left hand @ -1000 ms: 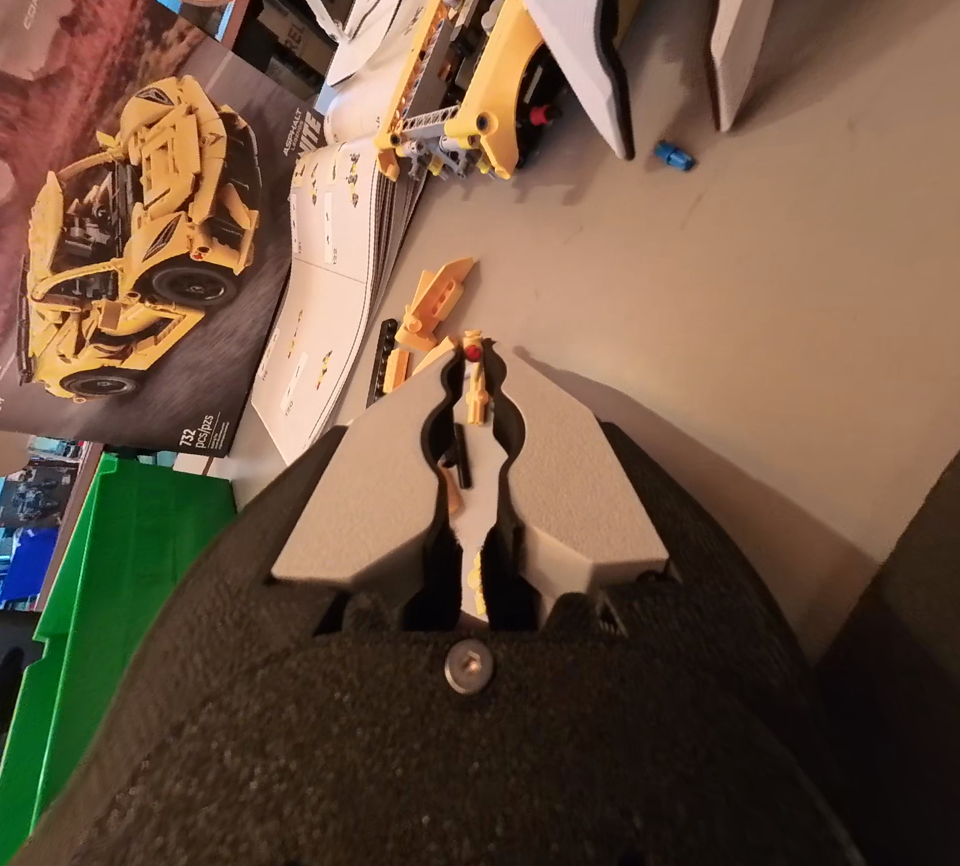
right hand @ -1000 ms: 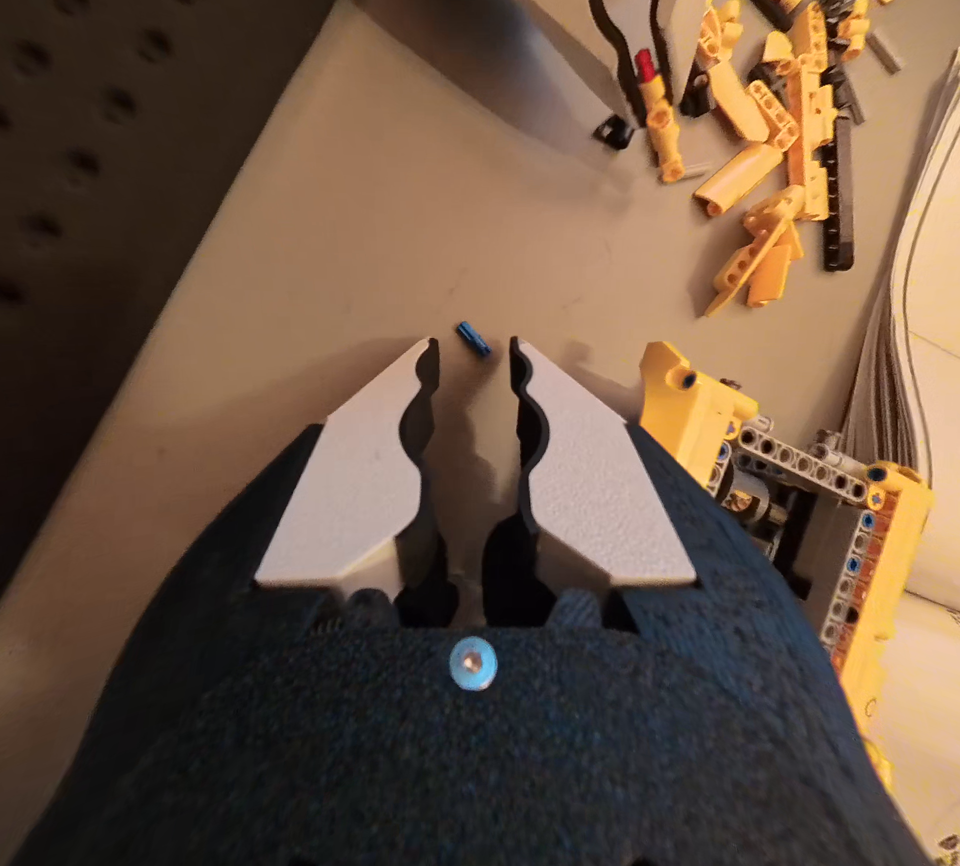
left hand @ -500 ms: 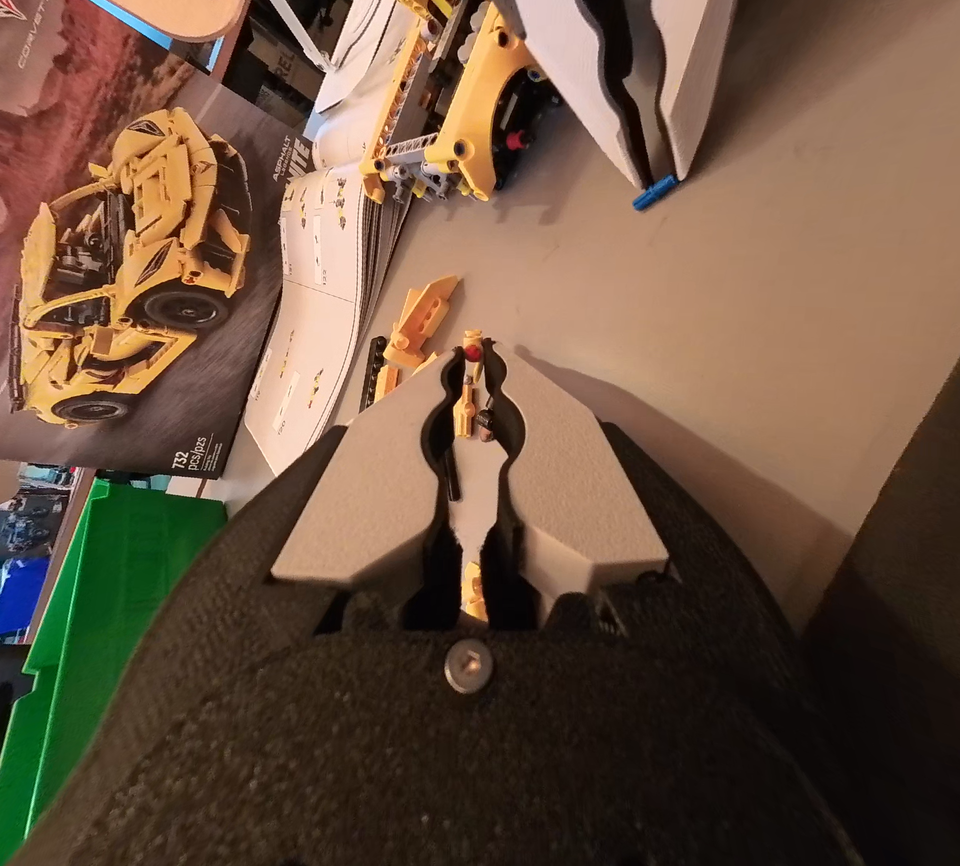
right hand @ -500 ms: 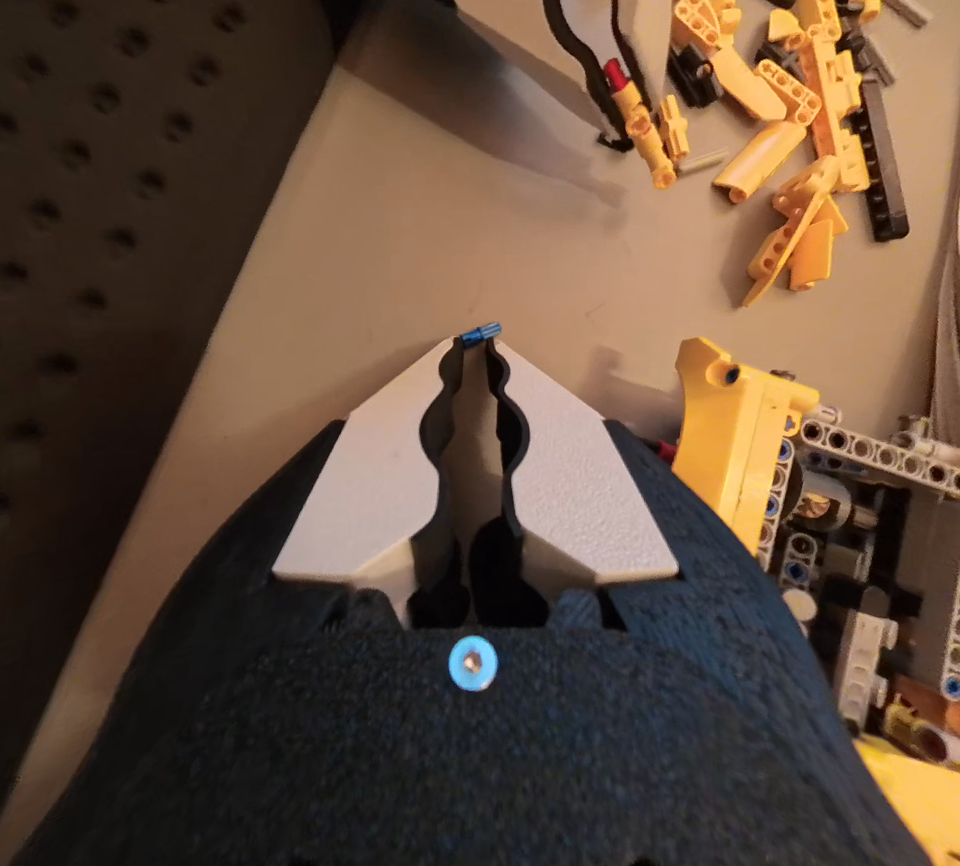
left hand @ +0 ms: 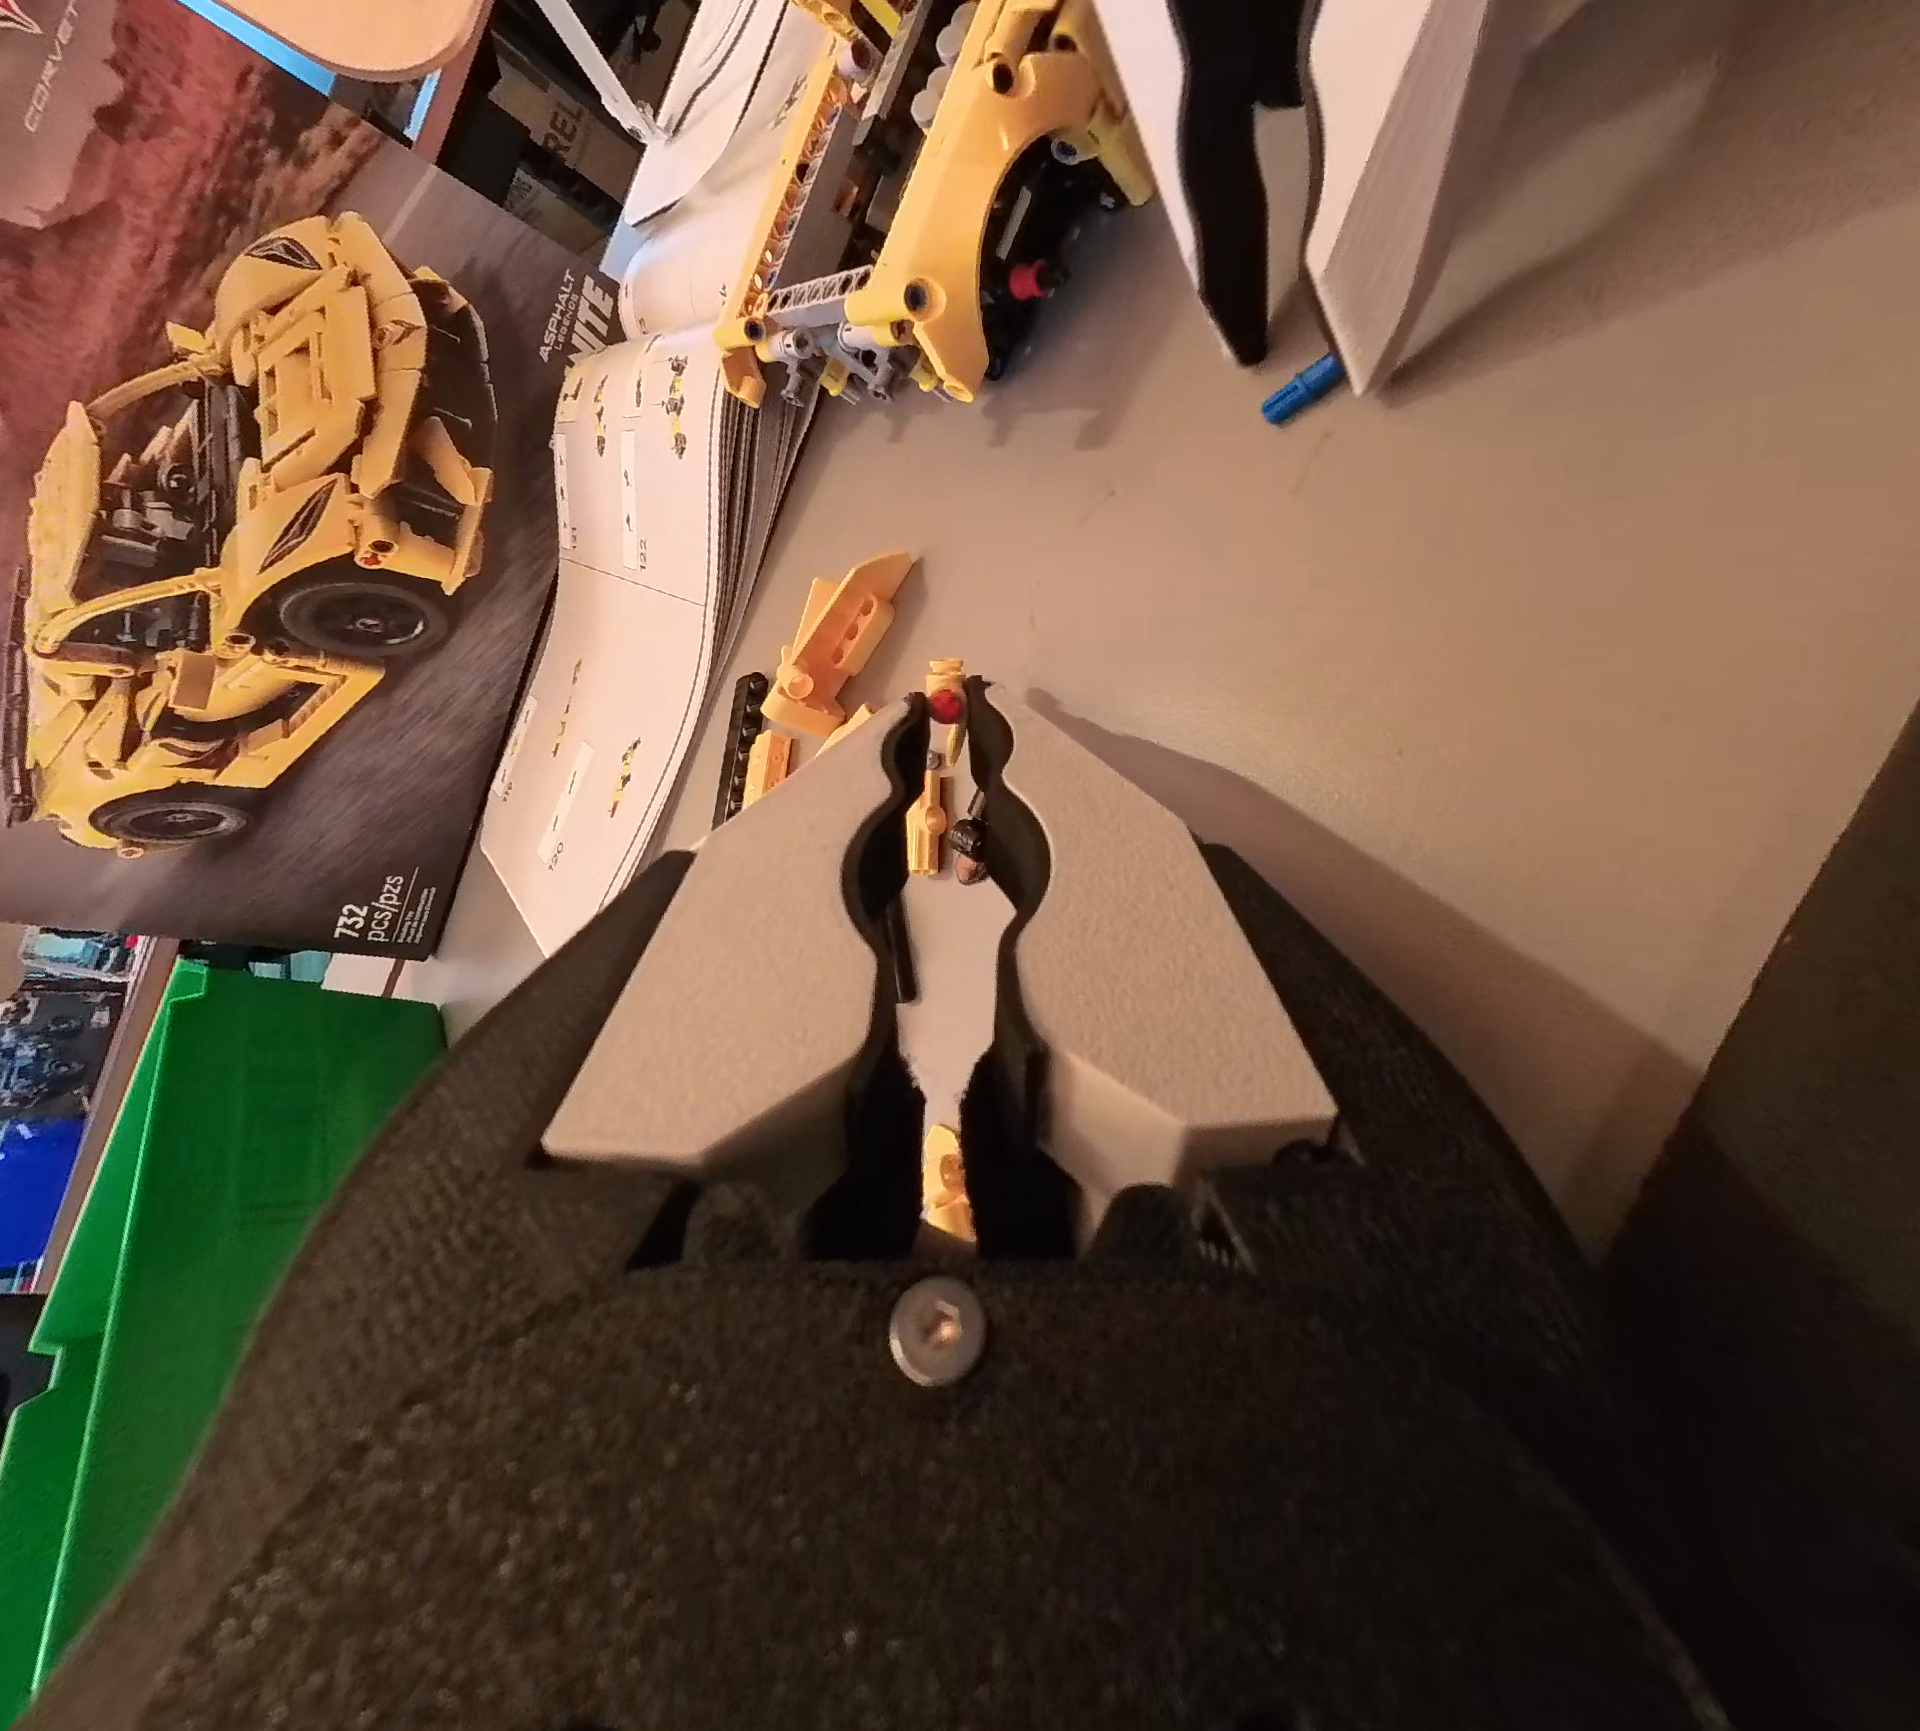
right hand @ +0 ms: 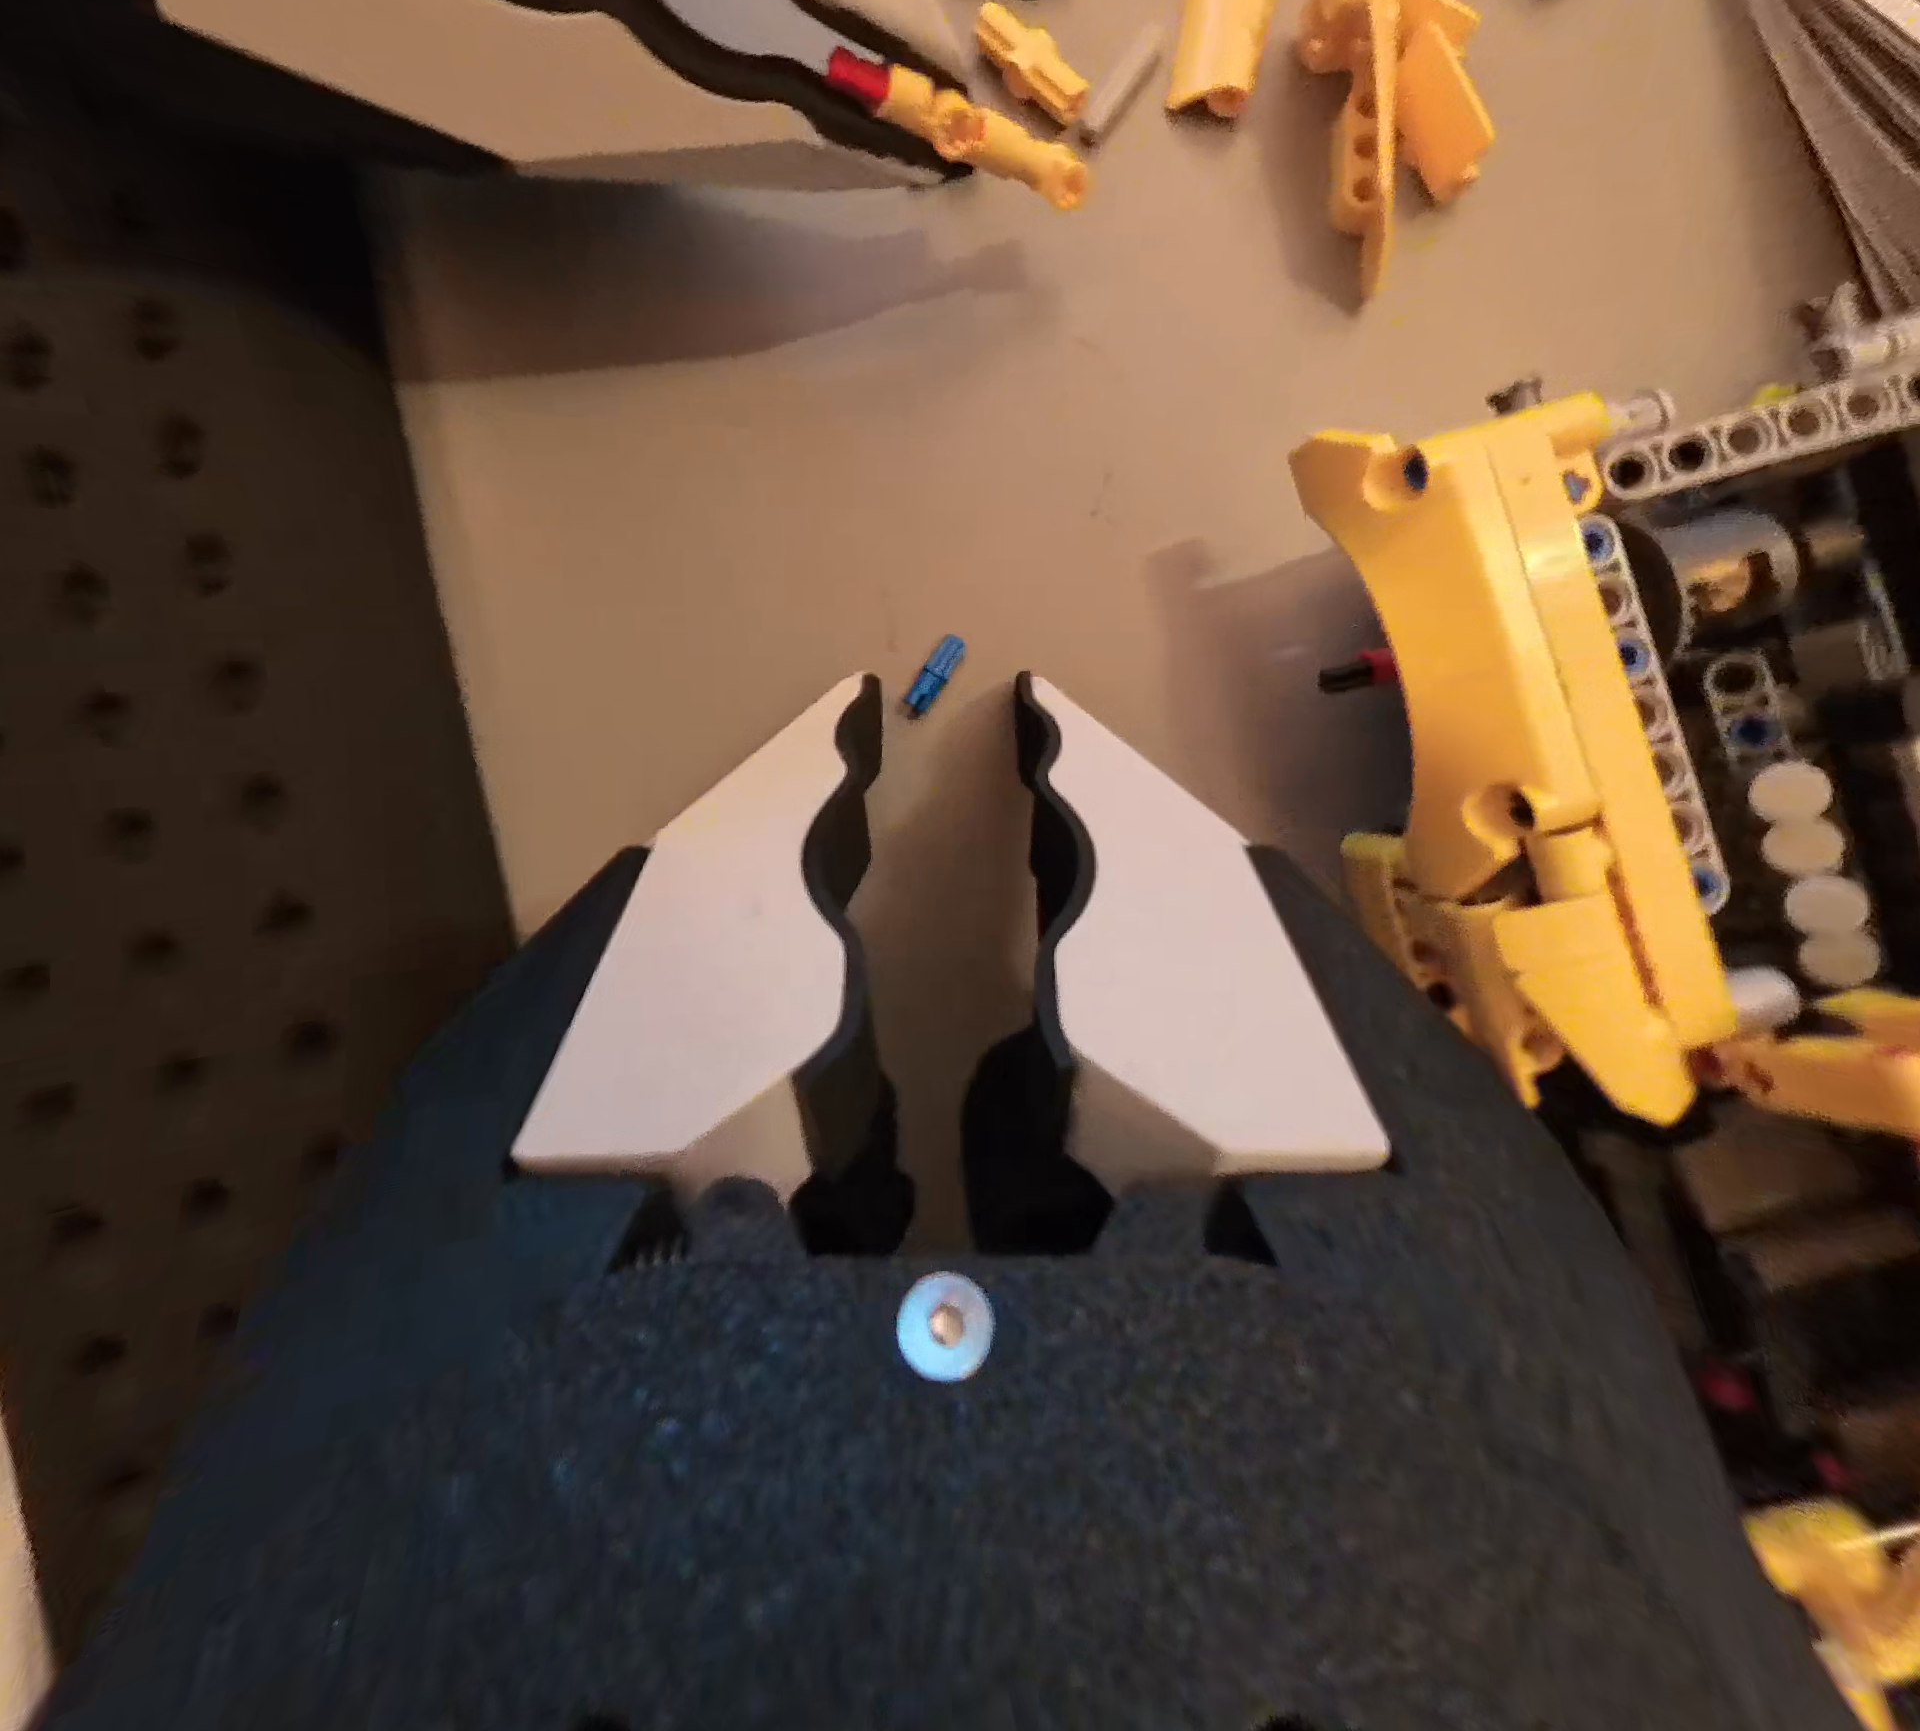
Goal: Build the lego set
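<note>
Both grippers: black textured bodies, grey wavy-edged fingers [right hand: 727, 933], silver screw [right hand: 943, 1325].

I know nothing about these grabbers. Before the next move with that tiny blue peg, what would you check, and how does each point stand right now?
1. Blue peg in sight, lying free on the table: ok.
2. Right gripper open wide enough for the peg: ok.
3. Peg lined up between the right fingertips: not ok, it sits just past them, nearer one side.
4. Left gripper shut firmly on the yellow rod with the red end: ok.
5. Room around the peg: ok, the half-built yellow car stands apart from it.
6. Which hole the peg belongs in: cannot tell.
</note>
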`<action>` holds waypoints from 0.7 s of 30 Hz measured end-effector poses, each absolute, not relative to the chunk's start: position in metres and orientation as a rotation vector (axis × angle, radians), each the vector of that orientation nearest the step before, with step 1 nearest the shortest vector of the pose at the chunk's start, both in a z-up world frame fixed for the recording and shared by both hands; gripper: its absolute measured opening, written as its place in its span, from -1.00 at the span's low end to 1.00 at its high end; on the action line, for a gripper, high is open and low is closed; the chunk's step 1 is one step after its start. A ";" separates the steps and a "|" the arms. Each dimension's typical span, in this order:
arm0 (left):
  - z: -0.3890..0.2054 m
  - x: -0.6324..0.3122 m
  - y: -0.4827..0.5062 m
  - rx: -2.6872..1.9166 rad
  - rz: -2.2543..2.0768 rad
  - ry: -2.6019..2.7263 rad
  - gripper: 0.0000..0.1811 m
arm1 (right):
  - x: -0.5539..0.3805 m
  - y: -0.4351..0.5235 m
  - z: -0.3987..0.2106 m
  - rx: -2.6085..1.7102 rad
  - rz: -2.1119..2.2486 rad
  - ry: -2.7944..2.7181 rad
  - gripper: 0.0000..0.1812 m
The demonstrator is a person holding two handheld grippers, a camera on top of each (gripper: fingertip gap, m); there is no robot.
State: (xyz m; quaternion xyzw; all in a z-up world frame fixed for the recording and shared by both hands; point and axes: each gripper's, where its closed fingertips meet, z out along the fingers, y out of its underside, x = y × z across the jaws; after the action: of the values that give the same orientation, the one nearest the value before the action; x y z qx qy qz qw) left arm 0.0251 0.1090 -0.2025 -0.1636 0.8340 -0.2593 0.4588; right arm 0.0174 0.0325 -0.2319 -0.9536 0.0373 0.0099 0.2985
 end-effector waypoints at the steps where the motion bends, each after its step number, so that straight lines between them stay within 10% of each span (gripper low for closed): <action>1: -0.203 0.025 0.109 -0.403 -0.638 2.054 -0.92 | 0.015 0.033 -0.232 -2.522 0.023 0.143 -0.67; 21: -0.179 0.024 0.083 -0.365 -0.696 1.956 -0.93 | 0.022 0.036 -0.210 -2.339 -0.339 0.031 -0.96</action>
State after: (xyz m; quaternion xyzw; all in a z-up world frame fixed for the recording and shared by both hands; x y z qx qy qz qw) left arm 0.0237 0.0833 -0.1791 -0.1506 0.8068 -0.2870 0.4941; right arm 0.0217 0.0356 -0.2103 -0.9157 0.0120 -0.1328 0.3791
